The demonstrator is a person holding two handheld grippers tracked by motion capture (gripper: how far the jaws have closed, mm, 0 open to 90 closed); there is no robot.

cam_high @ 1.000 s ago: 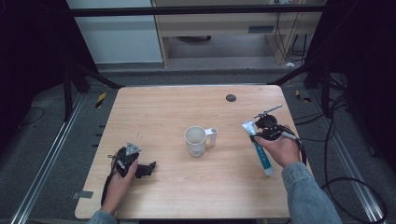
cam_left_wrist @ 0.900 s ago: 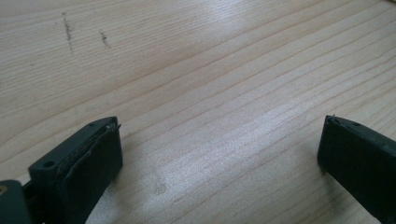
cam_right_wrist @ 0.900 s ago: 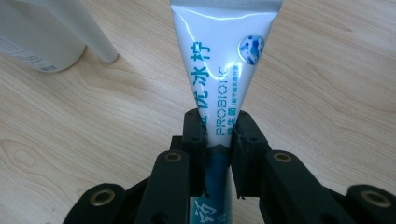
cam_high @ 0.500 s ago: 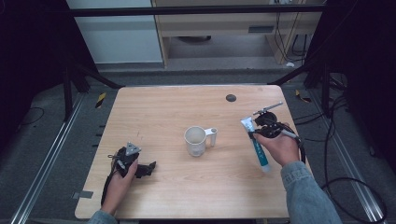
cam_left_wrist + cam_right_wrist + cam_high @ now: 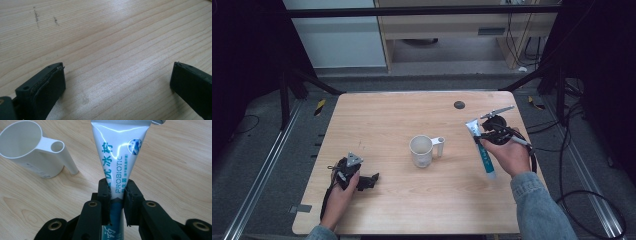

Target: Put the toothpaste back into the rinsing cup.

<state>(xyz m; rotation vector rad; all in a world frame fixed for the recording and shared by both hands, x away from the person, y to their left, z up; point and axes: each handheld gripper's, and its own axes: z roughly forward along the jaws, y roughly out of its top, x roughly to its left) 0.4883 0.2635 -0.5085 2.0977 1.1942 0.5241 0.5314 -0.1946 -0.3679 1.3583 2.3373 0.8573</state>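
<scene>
Left gripper [image 5: 371, 180] rests on the table [image 5: 402, 115] near its front-left corner, jaws spread wide over bare wood. White mug [image 5: 421, 150] stands mid-table, handle toward the right. Right gripper [image 5: 117, 195] is clamped on a toothpaste tube [image 5: 118, 162], held just off the mug's right, crimped end pointing away.

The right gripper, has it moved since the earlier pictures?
Yes. The right gripper, shut on the tube, has moved slightly away from the person, toward the dark disc.
</scene>
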